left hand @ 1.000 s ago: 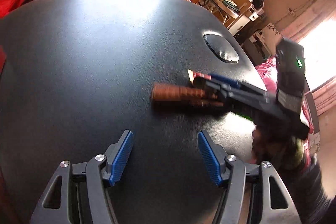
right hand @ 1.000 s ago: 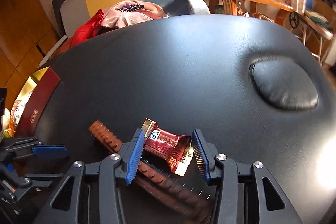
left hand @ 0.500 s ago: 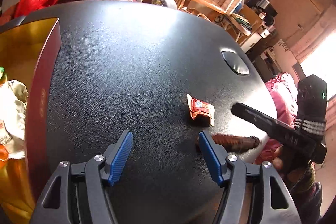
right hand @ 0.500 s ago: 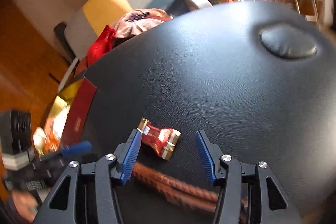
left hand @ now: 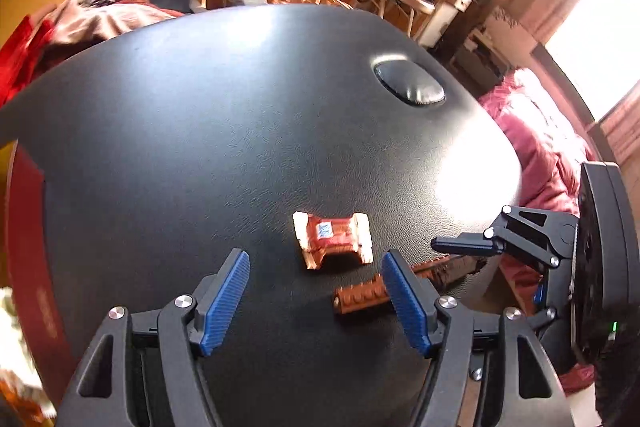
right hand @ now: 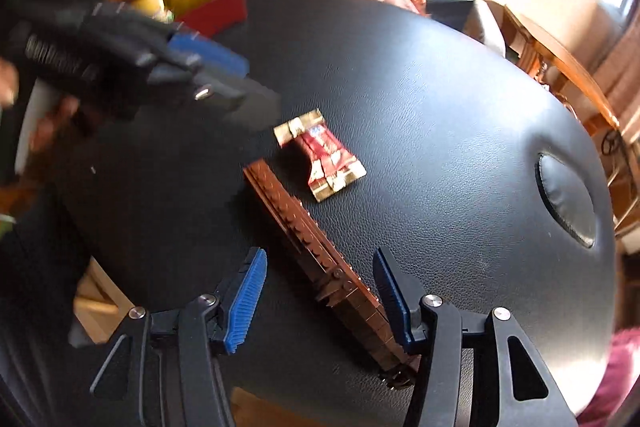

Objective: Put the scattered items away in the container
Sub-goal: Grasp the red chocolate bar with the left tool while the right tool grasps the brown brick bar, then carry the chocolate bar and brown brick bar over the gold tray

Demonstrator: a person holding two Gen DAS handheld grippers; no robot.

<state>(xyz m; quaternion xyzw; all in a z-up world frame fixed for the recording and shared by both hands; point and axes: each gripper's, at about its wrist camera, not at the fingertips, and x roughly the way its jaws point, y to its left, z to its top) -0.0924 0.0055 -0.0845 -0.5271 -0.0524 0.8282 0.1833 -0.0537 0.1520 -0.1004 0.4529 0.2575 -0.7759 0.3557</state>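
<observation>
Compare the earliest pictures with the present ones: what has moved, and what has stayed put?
The right claw has let go of the red foil-wrapped candy and backed off; its jaws, now closing, straddle the long brown studded brick bar. The left claw is opening, empty, above the candy. Candy and bar remain on the black padded surface.

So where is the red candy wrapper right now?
The candy wrapper lies on the black table, just beyond the brown toy brick strip, ahead of both tools, neither touching it.

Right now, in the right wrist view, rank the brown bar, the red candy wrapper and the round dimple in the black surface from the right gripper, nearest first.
1. Brown bar: between the closing, not yet touching fingers of the right gripper.
2. Red candy wrapper: just beyond the bar's far end.
3. Round dimple: far right.
</observation>
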